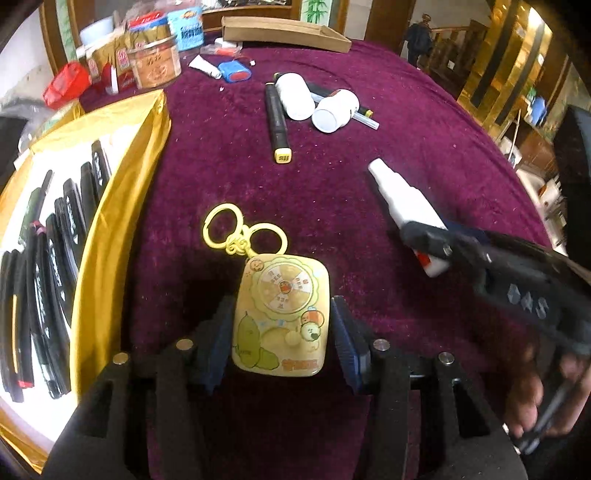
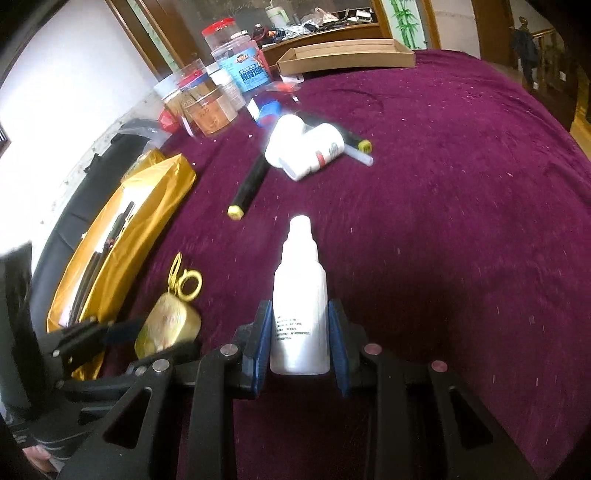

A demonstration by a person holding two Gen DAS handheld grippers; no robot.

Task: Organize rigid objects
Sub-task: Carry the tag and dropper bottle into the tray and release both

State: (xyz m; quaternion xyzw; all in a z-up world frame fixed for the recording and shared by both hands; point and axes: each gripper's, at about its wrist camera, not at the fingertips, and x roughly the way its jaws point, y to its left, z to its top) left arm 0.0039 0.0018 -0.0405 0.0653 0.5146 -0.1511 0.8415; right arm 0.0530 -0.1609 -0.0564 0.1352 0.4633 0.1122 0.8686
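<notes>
My left gripper [image 1: 282,325] is shut on a yellow cartoon keychain toy [image 1: 280,314] with gold rings [image 1: 243,232], held over the purple tablecloth. My right gripper [image 2: 299,336] is shut on a white spray bottle [image 2: 300,295], nozzle pointing away. The bottle [image 1: 402,199] and right gripper [image 1: 432,240] also show in the left wrist view at right. The toy [image 2: 170,325] and left gripper [image 2: 122,332] show at lower left in the right wrist view. Two white jars [image 1: 317,99] and a black marker [image 1: 277,122] lie further back.
A gold-lined box [image 1: 122,206] with several black pens [image 1: 55,251] sits at left. Snack jars [image 1: 155,62], a blue object [image 1: 236,72] and a flat cardboard box [image 1: 284,33] stand at the table's far side. The purple cloth [image 2: 443,221] spreads to the right.
</notes>
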